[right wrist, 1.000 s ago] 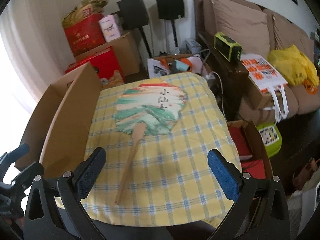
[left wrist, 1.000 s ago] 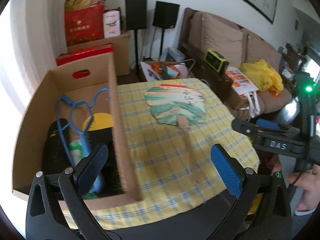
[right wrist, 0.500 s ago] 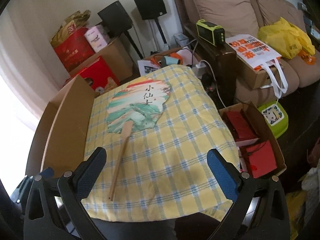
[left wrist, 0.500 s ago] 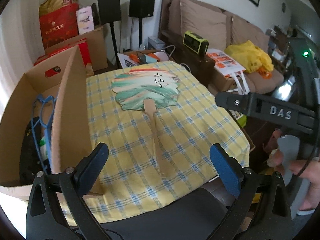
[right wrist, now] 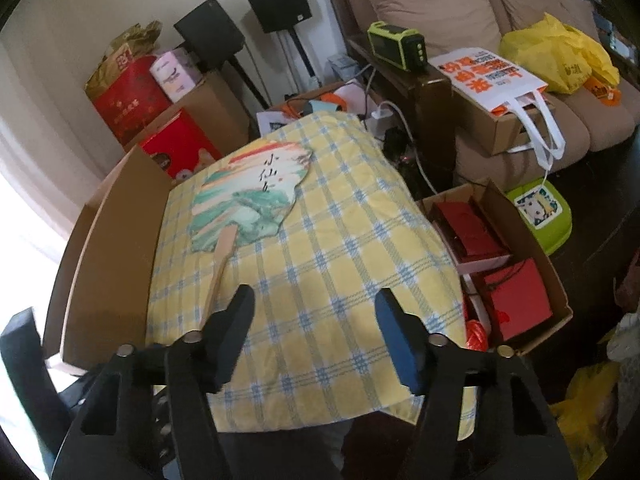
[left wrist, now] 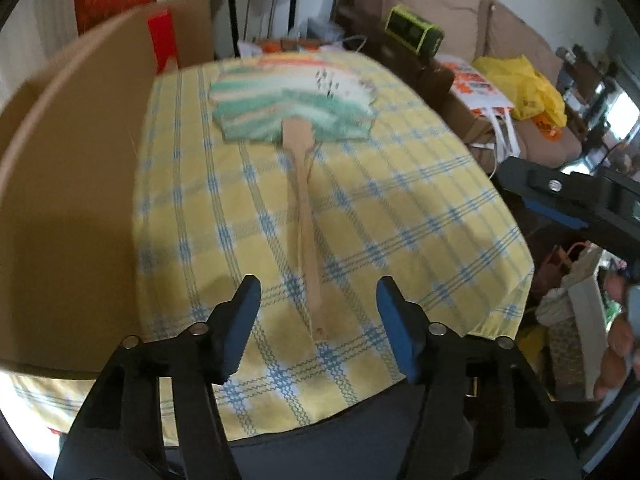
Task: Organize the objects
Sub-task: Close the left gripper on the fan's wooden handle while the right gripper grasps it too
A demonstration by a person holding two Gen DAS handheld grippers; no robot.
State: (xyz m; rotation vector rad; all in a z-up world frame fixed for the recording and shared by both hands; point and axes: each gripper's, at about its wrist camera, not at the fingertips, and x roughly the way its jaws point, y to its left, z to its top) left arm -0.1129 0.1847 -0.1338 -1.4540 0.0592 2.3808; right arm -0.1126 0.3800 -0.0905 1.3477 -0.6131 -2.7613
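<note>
A painted paper fan (left wrist: 296, 96) with a long wooden handle (left wrist: 304, 216) lies flat on the yellow checked tablecloth (left wrist: 420, 208). My left gripper (left wrist: 318, 320) hovers low over the handle's near end, which sits between its blue pads. Its jaws are closing and the pads stand clear of the wood. My right gripper (right wrist: 316, 320) is higher, over the cloth to the right of the fan (right wrist: 252, 196). Its jaws are closing too, with nothing between them. The tall cardboard box (left wrist: 80, 160) stands along the table's left side.
On the floor to the right is an open carton (right wrist: 496, 264) of red packets and a green lidded box (right wrist: 536, 208). A sofa (right wrist: 440, 12) with bags, speakers and red boxes stand behind. A hand (left wrist: 612, 368) shows at the right edge.
The left gripper has dropped and swung from over the box to the fan's handle end, and its jaws have narrowed. The right gripper's jaws have narrowed too, and it has rolled a little.
</note>
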